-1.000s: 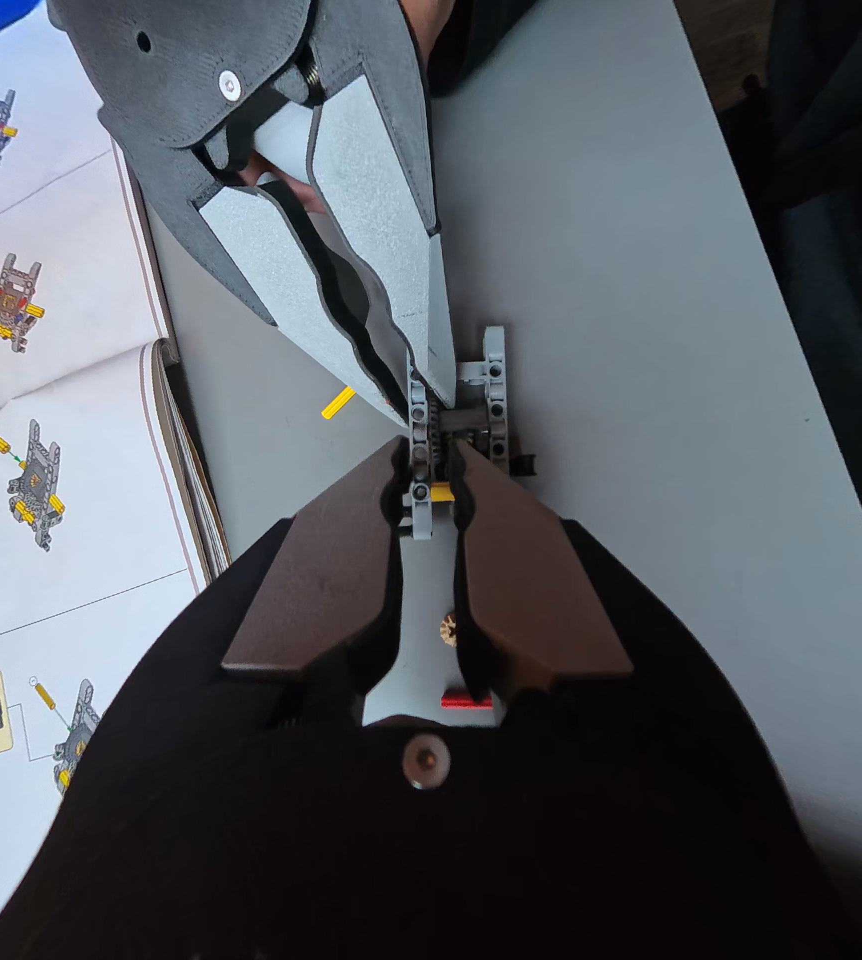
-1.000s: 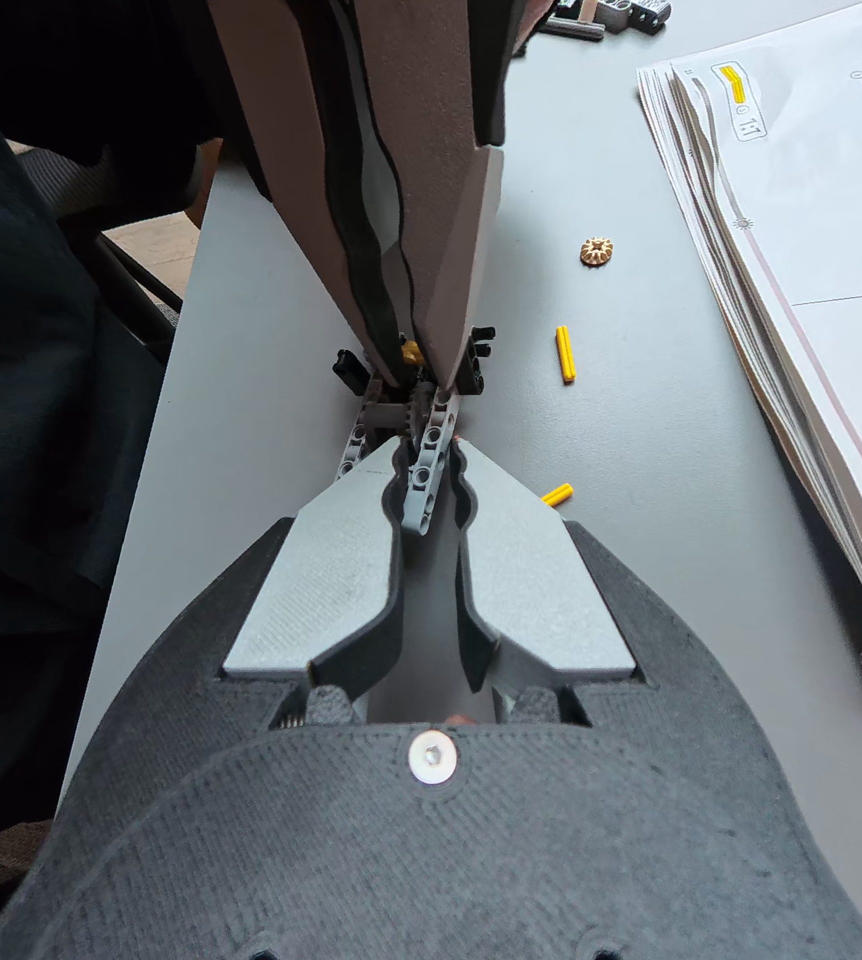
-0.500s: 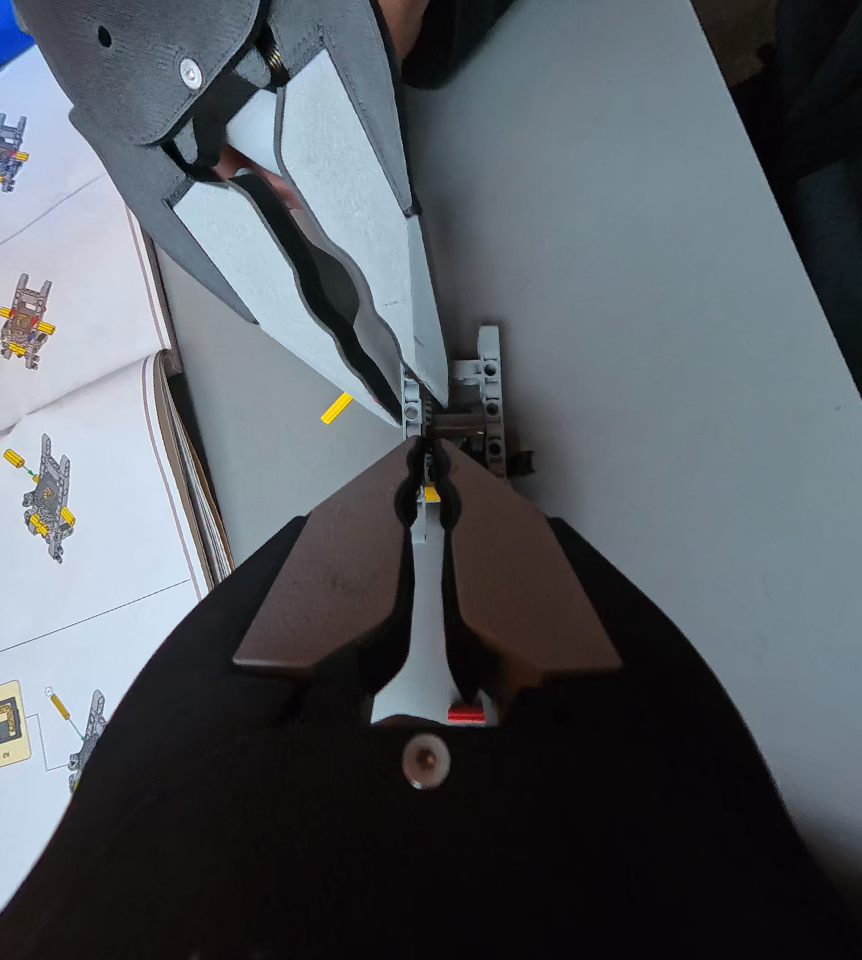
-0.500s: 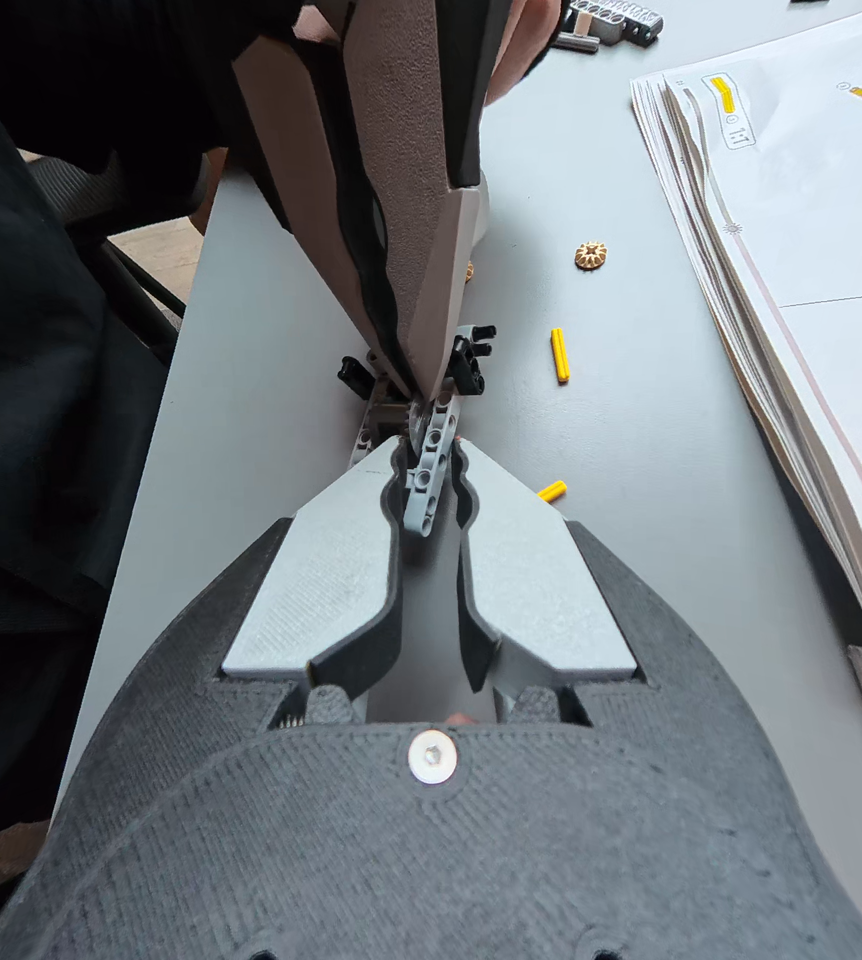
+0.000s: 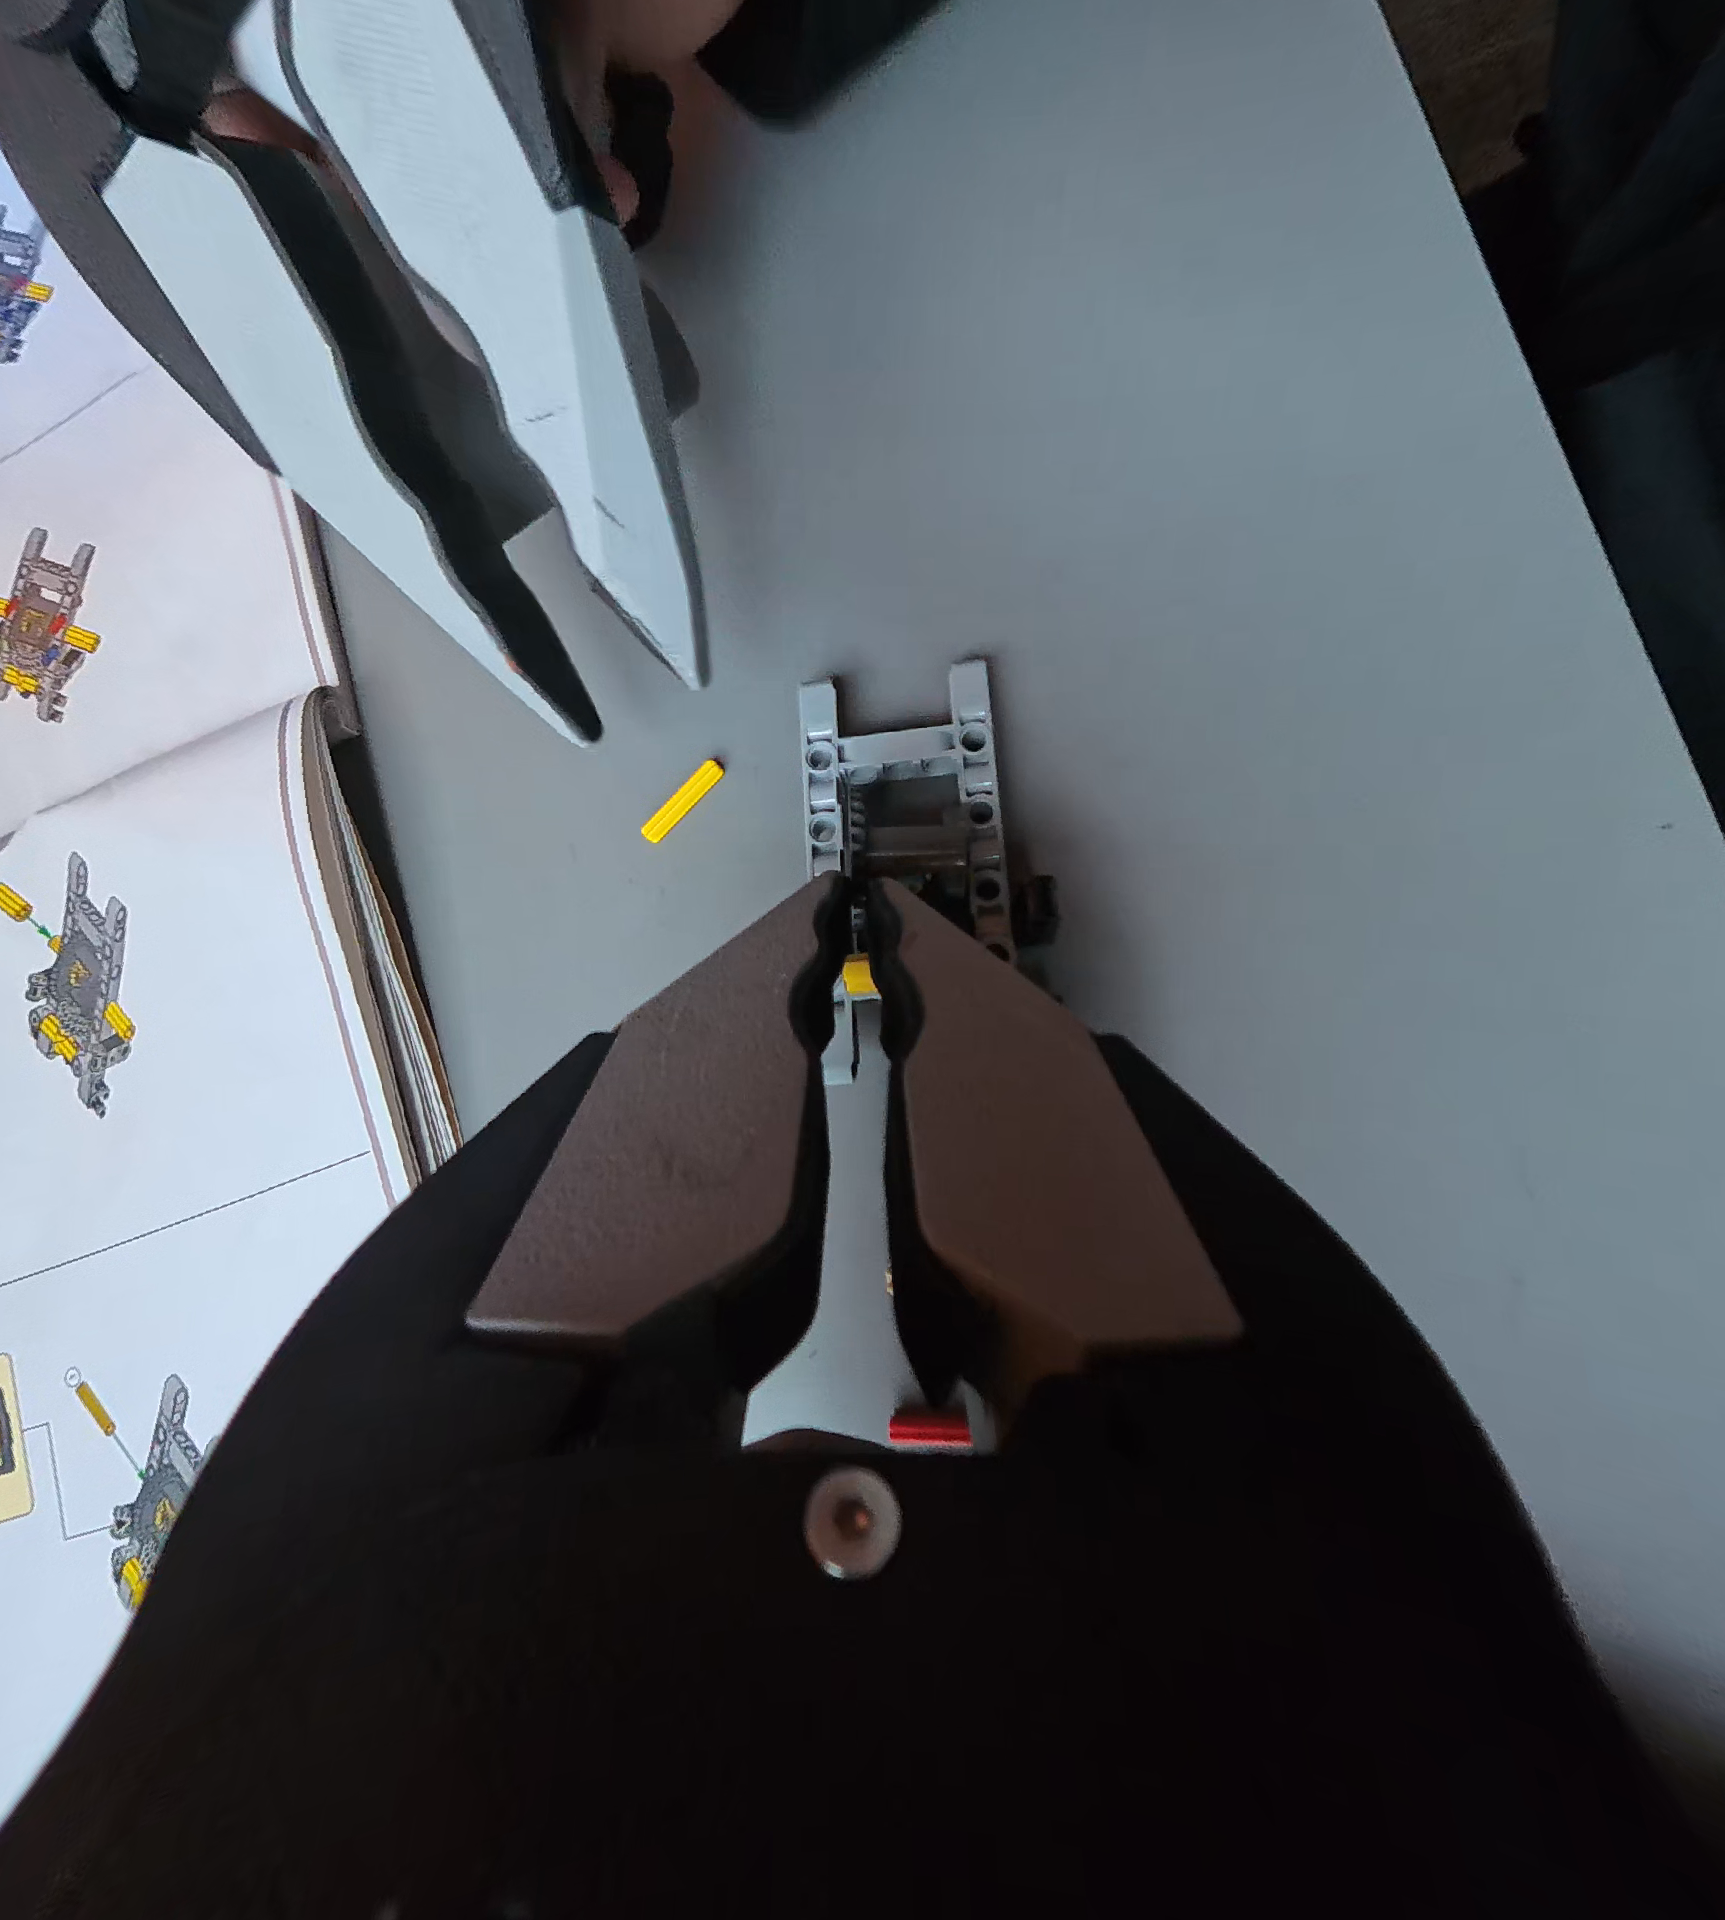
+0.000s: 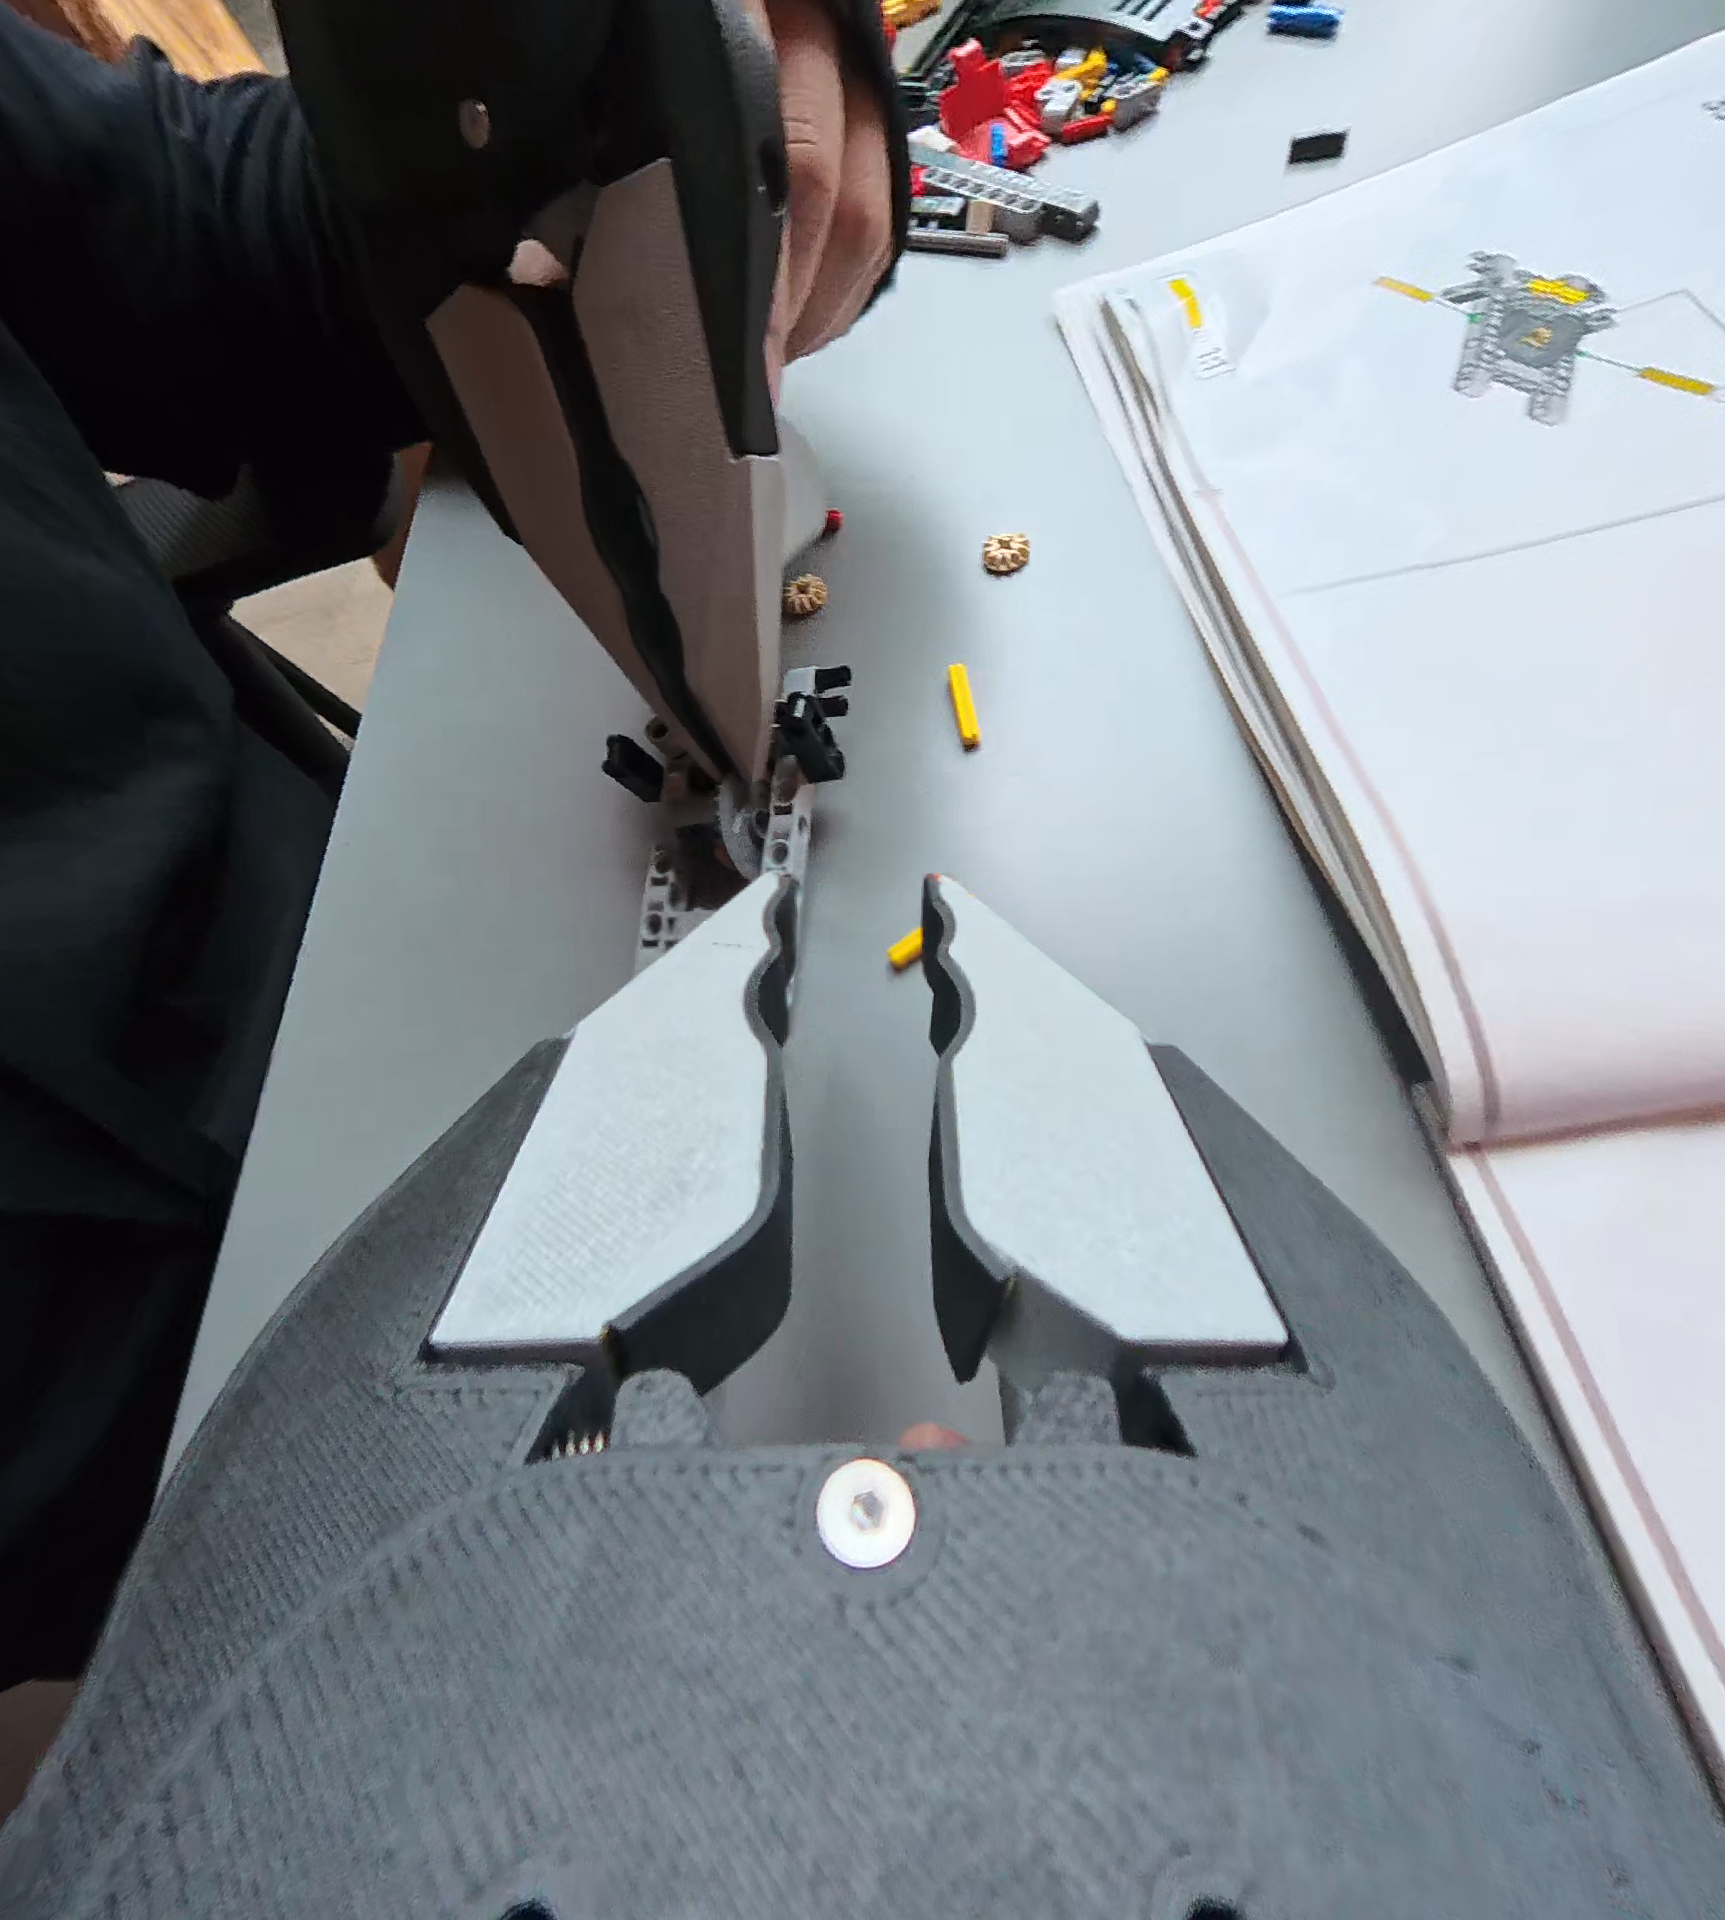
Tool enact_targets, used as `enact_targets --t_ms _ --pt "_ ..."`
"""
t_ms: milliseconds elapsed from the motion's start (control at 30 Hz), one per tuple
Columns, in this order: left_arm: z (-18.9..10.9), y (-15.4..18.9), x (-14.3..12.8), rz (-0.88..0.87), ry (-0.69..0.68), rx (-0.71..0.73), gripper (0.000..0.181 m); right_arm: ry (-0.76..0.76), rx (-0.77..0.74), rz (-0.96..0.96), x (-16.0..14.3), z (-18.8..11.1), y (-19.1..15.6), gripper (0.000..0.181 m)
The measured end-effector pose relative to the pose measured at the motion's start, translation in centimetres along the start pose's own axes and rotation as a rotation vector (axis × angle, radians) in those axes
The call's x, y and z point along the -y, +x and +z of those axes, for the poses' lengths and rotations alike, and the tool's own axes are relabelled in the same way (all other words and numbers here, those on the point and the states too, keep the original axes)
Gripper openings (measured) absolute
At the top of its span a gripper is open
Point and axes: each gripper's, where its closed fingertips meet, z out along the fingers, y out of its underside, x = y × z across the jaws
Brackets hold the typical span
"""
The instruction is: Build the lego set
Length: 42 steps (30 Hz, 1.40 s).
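A small grey lego frame with dark inner parts and black pins lies on the grey table. My left gripper, with brown fingers, is shut on the frame's near end, where a yellow piece shows between the fingers. In the right wrist view the left gripper comes down onto the frame. My right gripper, with grey fingers, is open and empty just short of the frame. It also shows in the left wrist view, above a loose yellow axle.
An open instruction booklet lies along one side of the table, also in the left wrist view. Loose on the table are a yellow axle, a short yellow piece and two tan gears. A pile of parts sits at the far end. Left tips to right tips: about 5 cm. The yellow axle sits 6 cm or so from the ends of my left fingers.
My right gripper has opened, let go of the frame and drawn back from it. My left gripper stays shut on the frame, which now lies flat.
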Motion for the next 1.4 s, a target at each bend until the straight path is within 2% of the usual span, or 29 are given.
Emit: enact_targets --t_ms 533,867,1133,1233,1400 --pt "-0.3 -0.2 -0.2 -0.011 0.000 0.007 0.005 -0.047 -0.027 0.029 -1.2 0.1 0.9 0.020" --pt "-0.5 -0.2 -0.3 -0.012 0.002 0.007 0.007 -0.132 -0.085 0.067 -2.2 1.4 1.3 0.020" --pt "-0.7 -0.2 -0.2 -0.014 0.009 0.001 0.008 -0.170 -0.156 0.026 -2.4 1.7 1.5 0.009" --pt "-0.9 -0.3 -0.1 -0.019 0.017 0.004 0.009 -0.171 -0.127 0.025 -2.5 1.7 1.2 0.000" --pt "-1.5 -0.6 0.3 -0.050 0.055 0.008 0.010 -0.162 -0.105 0.023 -2.7 1.5 1.3 0.000"
